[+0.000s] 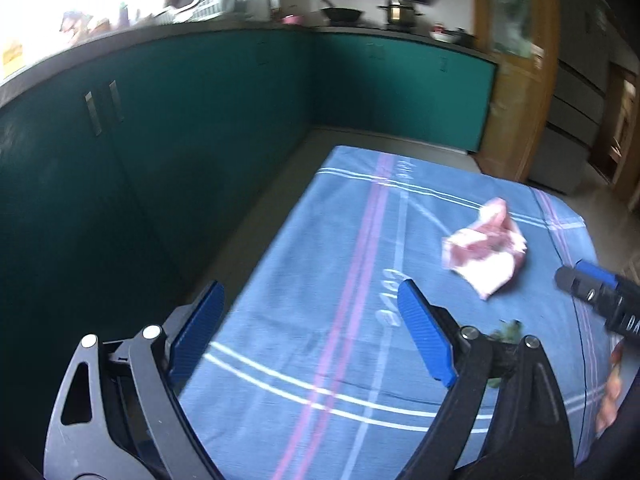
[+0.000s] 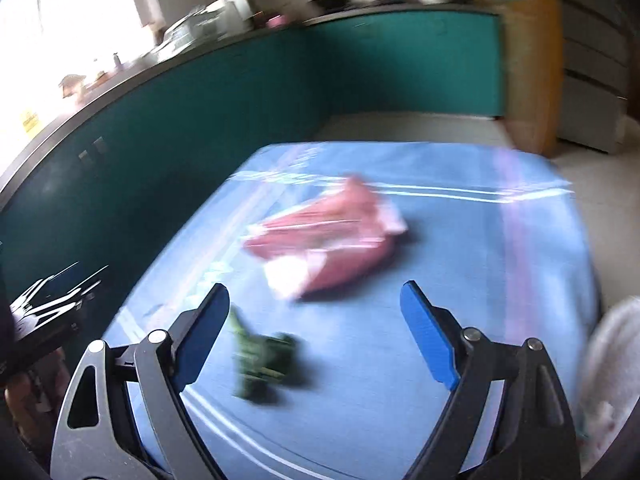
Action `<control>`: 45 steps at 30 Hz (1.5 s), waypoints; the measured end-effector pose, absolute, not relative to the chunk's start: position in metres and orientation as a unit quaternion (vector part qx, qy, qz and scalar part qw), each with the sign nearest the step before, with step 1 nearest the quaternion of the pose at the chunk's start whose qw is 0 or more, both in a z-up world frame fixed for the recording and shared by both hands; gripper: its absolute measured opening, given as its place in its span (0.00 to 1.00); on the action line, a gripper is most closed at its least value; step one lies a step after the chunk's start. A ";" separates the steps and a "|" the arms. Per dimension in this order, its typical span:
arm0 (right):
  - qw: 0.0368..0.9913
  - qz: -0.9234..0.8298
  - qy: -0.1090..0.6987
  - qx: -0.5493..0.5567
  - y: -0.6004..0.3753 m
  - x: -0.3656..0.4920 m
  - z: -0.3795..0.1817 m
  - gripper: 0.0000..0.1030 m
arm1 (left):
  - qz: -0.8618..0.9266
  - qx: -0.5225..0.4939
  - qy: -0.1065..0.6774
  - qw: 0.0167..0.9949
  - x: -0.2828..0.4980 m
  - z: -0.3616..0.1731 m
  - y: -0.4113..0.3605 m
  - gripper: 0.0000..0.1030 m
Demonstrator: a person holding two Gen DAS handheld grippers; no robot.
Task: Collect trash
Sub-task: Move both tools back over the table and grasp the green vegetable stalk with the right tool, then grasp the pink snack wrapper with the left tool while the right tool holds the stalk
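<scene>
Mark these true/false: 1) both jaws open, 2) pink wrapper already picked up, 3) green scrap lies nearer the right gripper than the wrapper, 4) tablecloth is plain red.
1) True: the left gripper and the right gripper both have jaws spread, holding nothing.
2) False: the pink wrapper lies on the tablecloth, ungrasped.
3) True: the green scrap sits close by the right gripper.
4) False: it is blue with stripes.

Overexposed window [image 1: 60,0] upper left, right wrist view motion-blurred, fisheye bending edges, dark vignette corners.
</scene>
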State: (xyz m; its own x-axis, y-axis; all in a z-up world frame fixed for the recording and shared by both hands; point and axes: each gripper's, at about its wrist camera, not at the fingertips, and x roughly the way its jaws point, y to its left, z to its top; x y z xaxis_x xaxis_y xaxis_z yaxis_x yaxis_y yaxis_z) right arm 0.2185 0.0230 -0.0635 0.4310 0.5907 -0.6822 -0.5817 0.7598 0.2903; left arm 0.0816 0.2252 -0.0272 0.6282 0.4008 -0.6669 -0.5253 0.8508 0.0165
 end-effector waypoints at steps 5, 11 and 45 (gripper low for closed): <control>0.824 0.383 0.414 -0.049 0.079 0.213 -0.074 0.83 | 0.263 -0.104 0.346 0.894 0.080 -0.028 0.245 0.86; 0.812 0.379 0.430 -0.111 0.096 0.203 -0.100 0.83 | 0.256 -0.102 0.353 0.894 0.082 -0.033 0.242 0.87; 0.861 0.278 0.425 -0.027 -0.060 0.225 -0.102 0.16 | 0.042 -0.095 0.451 0.887 0.232 -0.078 0.129 0.91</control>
State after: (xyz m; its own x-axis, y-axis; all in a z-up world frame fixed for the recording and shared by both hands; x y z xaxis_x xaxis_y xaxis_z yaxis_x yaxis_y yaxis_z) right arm 0.2245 -0.0597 -0.1021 0.4836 0.4557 -0.7473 -0.5023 0.8437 0.1895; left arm 0.2322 0.1285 -0.0780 0.5903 -0.0108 -0.8071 -0.1604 0.9784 -0.1304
